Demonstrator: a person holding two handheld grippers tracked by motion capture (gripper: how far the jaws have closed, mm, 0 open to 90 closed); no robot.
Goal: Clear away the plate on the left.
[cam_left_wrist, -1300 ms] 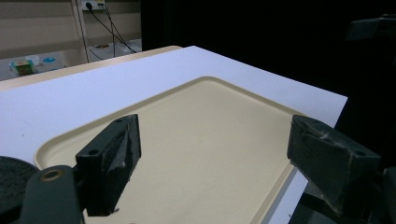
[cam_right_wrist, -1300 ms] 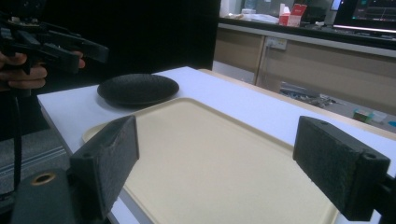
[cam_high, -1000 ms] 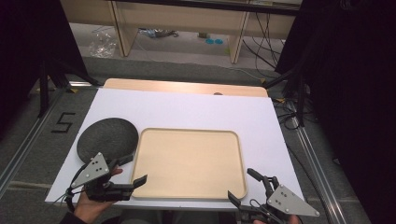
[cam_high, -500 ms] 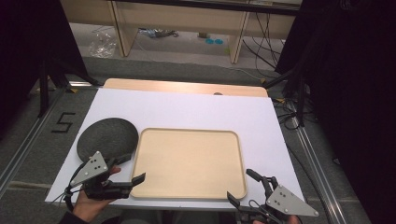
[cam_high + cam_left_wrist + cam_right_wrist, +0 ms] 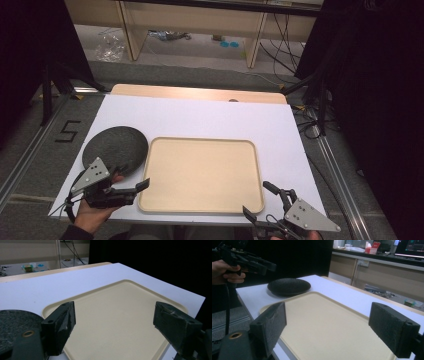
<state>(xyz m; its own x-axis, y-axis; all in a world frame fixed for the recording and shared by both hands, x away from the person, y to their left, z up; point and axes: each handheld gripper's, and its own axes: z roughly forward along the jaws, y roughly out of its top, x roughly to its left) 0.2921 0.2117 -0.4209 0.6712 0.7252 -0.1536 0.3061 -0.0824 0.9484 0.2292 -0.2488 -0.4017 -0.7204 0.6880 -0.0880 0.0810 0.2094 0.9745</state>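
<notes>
A beige tray (image 5: 200,172) lies empty in the middle of the white table top (image 5: 210,117). A dark round plate (image 5: 115,147) rests just to its left. My left gripper (image 5: 141,189) hovers at the tray's near left corner, held by a hand (image 5: 92,215), jaws wide apart and empty. Along its jaws the left gripper (image 5: 115,317) looks over the tray (image 5: 117,315), with the plate (image 5: 12,322) at the left. My right gripper (image 5: 259,200) sits at the tray's near right corner. The right gripper (image 5: 329,326) is open too, nothing between its pads, facing the tray (image 5: 324,322) and plate (image 5: 288,286).
The table's near edge runs just under both grippers. Beyond the far edge are a wooden strip (image 5: 200,92), a grey floor and shelving with cables. In the right gripper view, the left gripper (image 5: 249,261) and its hand (image 5: 229,270) are raised at upper left.
My left gripper has drifted slightly left and away from the near edge. The right gripper has kept still. Both stay open.
</notes>
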